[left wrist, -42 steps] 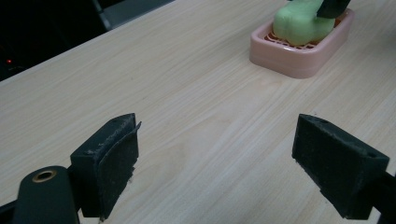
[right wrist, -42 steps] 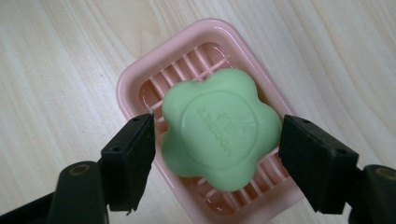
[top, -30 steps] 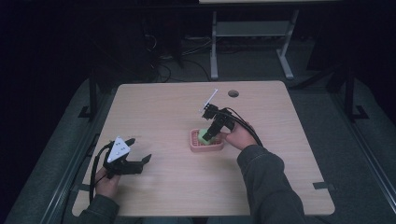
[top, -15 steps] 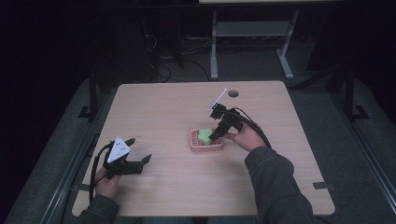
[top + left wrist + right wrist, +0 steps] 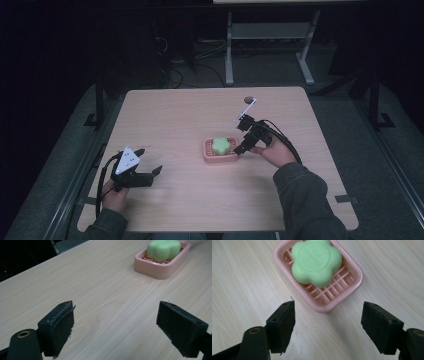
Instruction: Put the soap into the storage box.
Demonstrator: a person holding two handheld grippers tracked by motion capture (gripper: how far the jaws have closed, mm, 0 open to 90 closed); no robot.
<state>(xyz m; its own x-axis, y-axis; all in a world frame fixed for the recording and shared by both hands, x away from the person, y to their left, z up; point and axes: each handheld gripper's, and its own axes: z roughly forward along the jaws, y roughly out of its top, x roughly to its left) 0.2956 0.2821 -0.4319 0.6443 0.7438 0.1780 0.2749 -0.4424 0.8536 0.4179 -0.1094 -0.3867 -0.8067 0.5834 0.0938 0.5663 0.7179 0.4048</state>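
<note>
Two grippers are open wide and hold nothing. Our right gripper hangs just behind the pink soap dish, where the green soap sits; we think it lets the soap rest. Our left gripper waits far away

A light wooden table with rounded corners stands on a dark grey floor mat. Near its far edge is a small round dark hole. Beyond the table, a white metal frame with a low shelf stands in the dark, and black cables lie tangled on the floor beside it.
</note>
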